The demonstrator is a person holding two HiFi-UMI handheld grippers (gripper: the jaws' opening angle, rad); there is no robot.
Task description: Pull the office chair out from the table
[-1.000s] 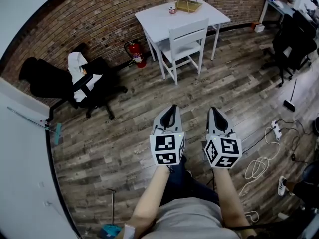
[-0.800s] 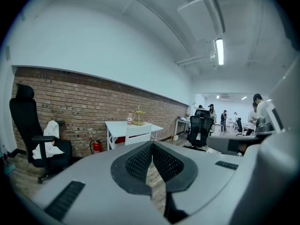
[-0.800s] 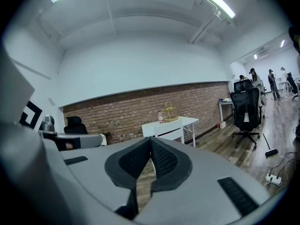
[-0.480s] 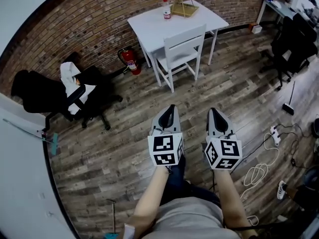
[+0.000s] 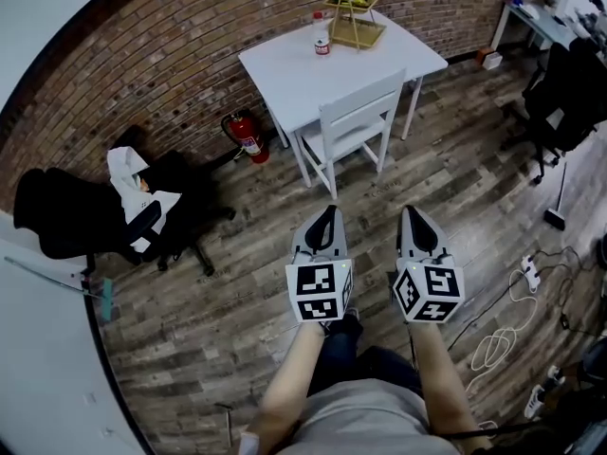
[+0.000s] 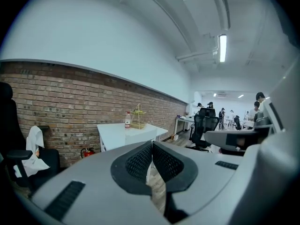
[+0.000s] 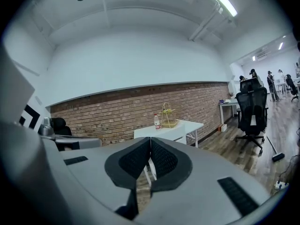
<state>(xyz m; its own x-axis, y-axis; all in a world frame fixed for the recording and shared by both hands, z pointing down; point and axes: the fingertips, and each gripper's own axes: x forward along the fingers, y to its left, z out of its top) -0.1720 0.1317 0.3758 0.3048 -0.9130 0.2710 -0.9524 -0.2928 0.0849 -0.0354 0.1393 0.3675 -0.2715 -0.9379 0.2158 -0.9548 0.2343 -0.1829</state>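
A white table [image 5: 303, 60] stands against the brick wall, with a white wooden chair [image 5: 356, 126] tucked in at its near side. My left gripper [image 5: 327, 214] and right gripper [image 5: 410, 214] are held side by side above the wooden floor. Both point toward that chair and stay well short of it. Each is shut with nothing between its jaws. In the left gripper view the left gripper [image 6: 151, 146] has its pads together, the table [image 6: 122, 132] beyond them. The right gripper [image 7: 150, 142] looks the same in its own view, facing the table [image 7: 168, 128].
A black office chair [image 5: 95, 216] draped with white cloth [image 5: 128, 173] stands at the left wall. A fire extinguisher [image 5: 248, 138] leans by the table. A bottle [image 5: 321, 34] and wire basket [image 5: 356, 17] sit on the tabletop. Another black office chair [image 5: 569, 83] and floor cables [image 5: 498, 339] lie right.
The person has walked toward the white table: table and chair appear larger and nearer, and the black chair has slid left and down. Both grippers stay shut, side by side.
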